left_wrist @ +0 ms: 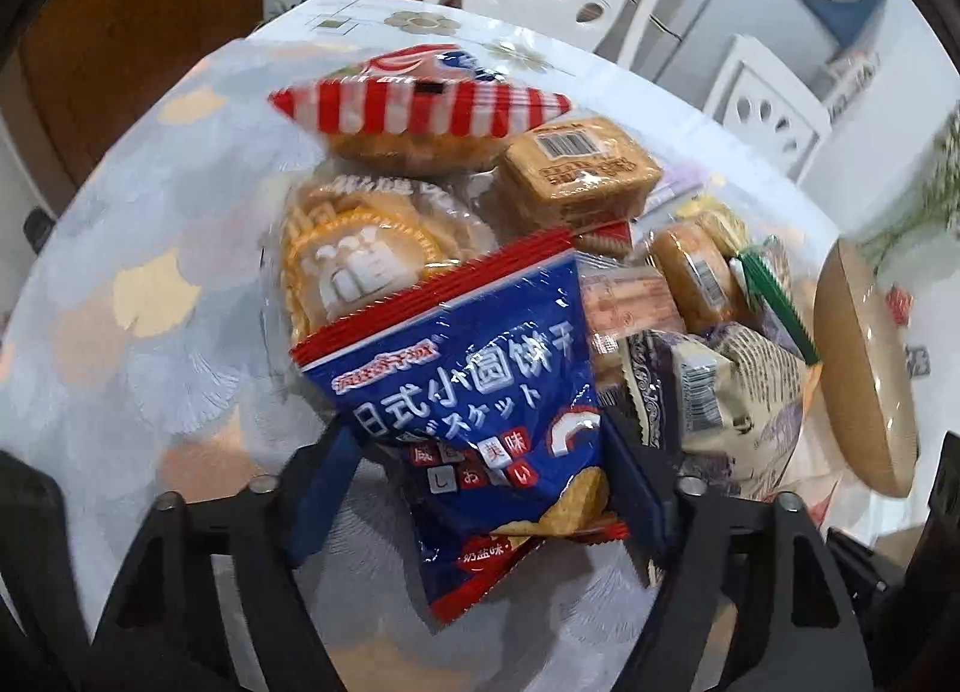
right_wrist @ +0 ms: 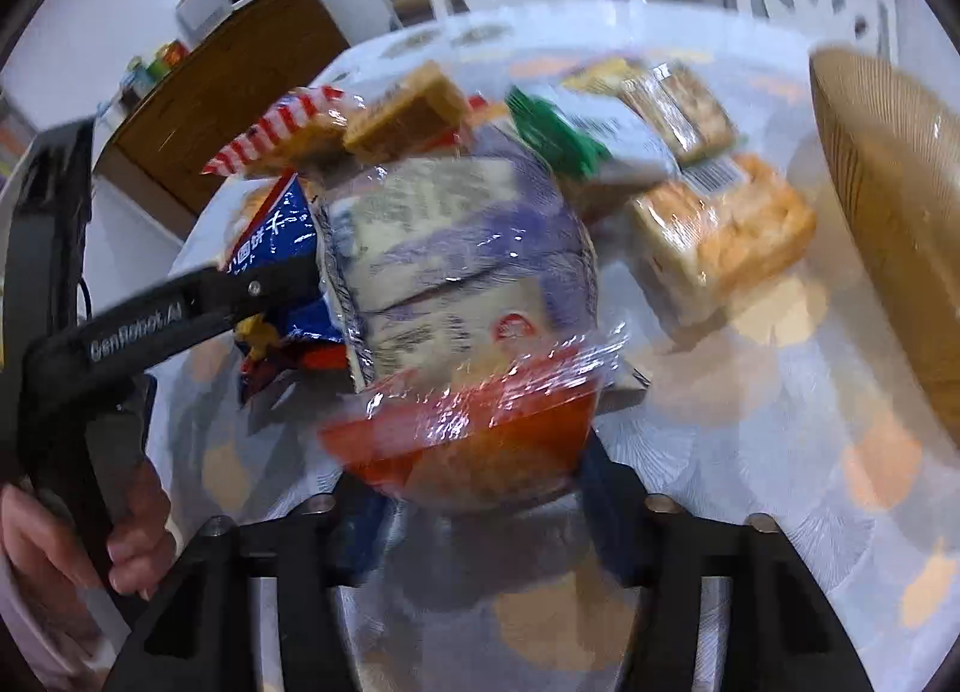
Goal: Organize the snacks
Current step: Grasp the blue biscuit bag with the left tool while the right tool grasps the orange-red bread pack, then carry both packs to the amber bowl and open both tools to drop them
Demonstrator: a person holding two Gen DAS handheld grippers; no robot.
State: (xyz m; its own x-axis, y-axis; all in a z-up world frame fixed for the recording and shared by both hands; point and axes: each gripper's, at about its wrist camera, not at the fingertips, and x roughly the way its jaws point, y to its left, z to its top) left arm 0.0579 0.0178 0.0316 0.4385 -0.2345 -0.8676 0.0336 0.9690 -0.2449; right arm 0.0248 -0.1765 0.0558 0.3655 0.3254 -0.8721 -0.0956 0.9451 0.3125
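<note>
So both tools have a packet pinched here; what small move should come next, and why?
Probably carry the blue biscuit packet in the left tool right toward the wooden bowl: it is already pinched, raised off the snack pile, and the bowl stands beside it.

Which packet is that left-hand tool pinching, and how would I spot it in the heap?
Start at the snack pile on the pale flowered tablecloth. At its near edge, between the left gripper fingers, is the blue biscuit packet. It alone is dark blue, with red crimped ends and large white lettering.
</note>
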